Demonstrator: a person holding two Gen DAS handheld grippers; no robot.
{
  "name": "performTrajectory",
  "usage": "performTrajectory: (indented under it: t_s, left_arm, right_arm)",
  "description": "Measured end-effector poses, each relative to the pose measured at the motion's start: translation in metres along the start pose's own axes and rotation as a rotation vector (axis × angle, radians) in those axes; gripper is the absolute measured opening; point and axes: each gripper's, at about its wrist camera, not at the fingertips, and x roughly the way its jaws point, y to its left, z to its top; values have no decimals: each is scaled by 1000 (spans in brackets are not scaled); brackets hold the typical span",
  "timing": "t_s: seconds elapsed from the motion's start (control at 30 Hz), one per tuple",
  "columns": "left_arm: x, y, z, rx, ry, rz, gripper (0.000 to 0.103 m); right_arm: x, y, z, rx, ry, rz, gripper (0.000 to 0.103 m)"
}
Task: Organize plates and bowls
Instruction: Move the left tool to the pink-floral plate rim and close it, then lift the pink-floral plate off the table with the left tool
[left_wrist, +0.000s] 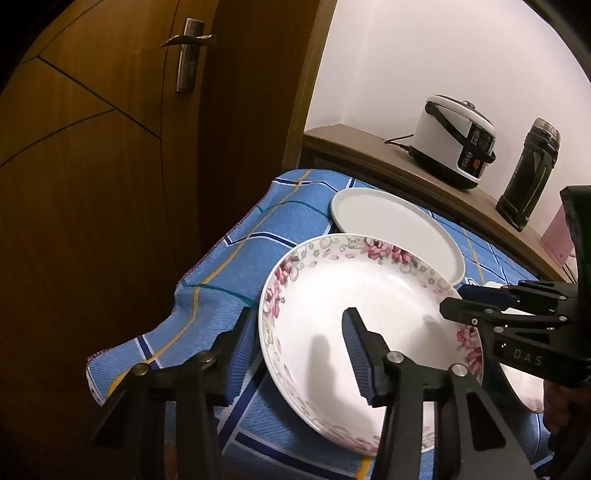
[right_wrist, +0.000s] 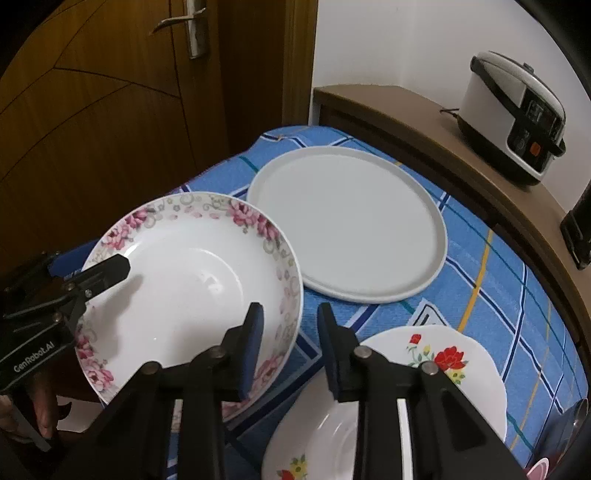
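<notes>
A deep white bowl with pink flowers on its rim (left_wrist: 351, 280) (right_wrist: 192, 266) sits on the blue checked cloth (left_wrist: 240, 240). My left gripper (left_wrist: 297, 317) (right_wrist: 88, 266) straddles its left rim, one finger outside and one inside, with a wide gap between them. My right gripper (right_wrist: 290, 308) (left_wrist: 452, 297) straddles the right rim, and cloth shows between the rim and the outer finger. A flat white plate (left_wrist: 395, 229) (right_wrist: 347, 225) lies just behind the bowl. A plate with red flowers (right_wrist: 443, 354) and a small flowered dish (right_wrist: 325, 435) lie under my right gripper.
A wooden sideboard (left_wrist: 369, 147) runs along the table's far side, carrying a white rice cooker (left_wrist: 454, 144) (right_wrist: 517, 118) and a dark flask (left_wrist: 528, 173). A wooden door (left_wrist: 110, 147) stands to the left, past the cloth's hanging edge. A hand (right_wrist: 44, 417) holds the left gripper.
</notes>
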Motion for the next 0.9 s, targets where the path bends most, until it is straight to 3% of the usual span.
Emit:
performTrajectory:
  t_s: [0.13, 0.33, 0.4, 0.47, 0.53, 0.9]
  left_arm:
    - [1, -1, -1, 6, 2, 10, 45]
    - [8, -2, -6, 8, 31, 17, 41]
    - [8, -1, -7, 5, 25, 29, 38]
    - [8, 1, -7, -7, 21, 39, 26]
    - [9, 4, -6, -6, 22, 50, 21]
    - [10, 1, -5, -25, 16, 74, 21]
  right_arm:
    - [4, 2, 0, -4, 12, 14, 19]
    - [8, 2, -2, 0, 18, 25, 17]
    - [7, 1, -3, 8, 10, 29, 15]
    - [6, -1, -4, 16, 5, 35, 14]
    - [6, 0, -4, 12, 0, 32, 14]
    - [2, 6, -6, -34, -41, -21, 14]
